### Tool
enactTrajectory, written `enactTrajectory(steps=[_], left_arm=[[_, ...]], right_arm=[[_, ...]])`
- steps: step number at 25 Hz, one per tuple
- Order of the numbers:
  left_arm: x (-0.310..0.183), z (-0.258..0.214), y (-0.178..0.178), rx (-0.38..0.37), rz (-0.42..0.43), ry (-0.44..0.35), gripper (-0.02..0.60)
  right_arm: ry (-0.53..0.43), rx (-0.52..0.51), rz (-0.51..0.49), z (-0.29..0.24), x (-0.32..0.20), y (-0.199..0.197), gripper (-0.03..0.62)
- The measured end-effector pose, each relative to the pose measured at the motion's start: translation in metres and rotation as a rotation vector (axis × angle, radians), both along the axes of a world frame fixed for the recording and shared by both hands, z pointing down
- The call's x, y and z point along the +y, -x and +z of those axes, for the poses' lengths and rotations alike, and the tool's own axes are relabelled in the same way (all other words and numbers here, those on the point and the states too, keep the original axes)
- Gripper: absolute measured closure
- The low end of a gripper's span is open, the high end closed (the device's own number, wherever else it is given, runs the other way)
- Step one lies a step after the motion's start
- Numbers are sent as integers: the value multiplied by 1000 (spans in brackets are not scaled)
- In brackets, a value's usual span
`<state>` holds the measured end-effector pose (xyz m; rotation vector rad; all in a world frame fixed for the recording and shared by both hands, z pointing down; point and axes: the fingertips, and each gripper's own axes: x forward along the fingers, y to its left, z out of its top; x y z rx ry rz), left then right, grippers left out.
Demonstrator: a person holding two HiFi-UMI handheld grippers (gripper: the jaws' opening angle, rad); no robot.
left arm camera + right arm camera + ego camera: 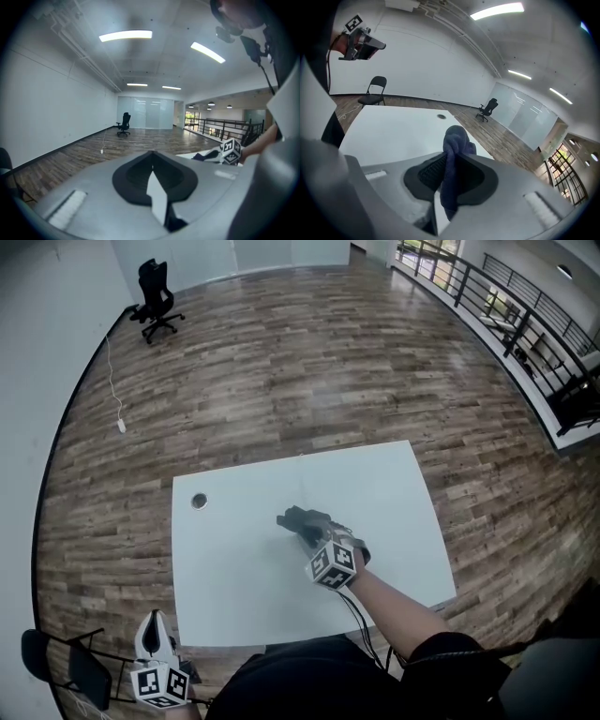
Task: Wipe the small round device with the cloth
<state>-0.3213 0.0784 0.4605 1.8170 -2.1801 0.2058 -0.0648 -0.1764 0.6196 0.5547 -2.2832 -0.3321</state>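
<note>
Cloth [452,140] is pinched in the closed jaws of the right gripper [314,532], mid-frame over the bench [244,596]. It is judged soft, light and floppy, best gripped at a bunched fold. Small round device [199,501] is seen near the bench's upper-left corner, well apart, likely light and prone to sliding under a wipe. Left gripper [155,643], jaws together on nothing, is held off the lower-left bench edge. Open bench is left between cloth and device.

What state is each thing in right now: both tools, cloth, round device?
Left tool: shut, empty, off the table.
Right tool: shut on the dark blue fabric cloth, over the white table.
Dark blue fabric cloth: bunched, pinched in the right tool.
Small round grey device: flat on the table, untouched.
</note>
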Motion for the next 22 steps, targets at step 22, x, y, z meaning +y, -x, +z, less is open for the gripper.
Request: enactTrajectory(steps=[22], left_arm=[[-11,0,-9,-2,41,15,574]], right_arm=[[433,62,-109,79,77,-13,531]])
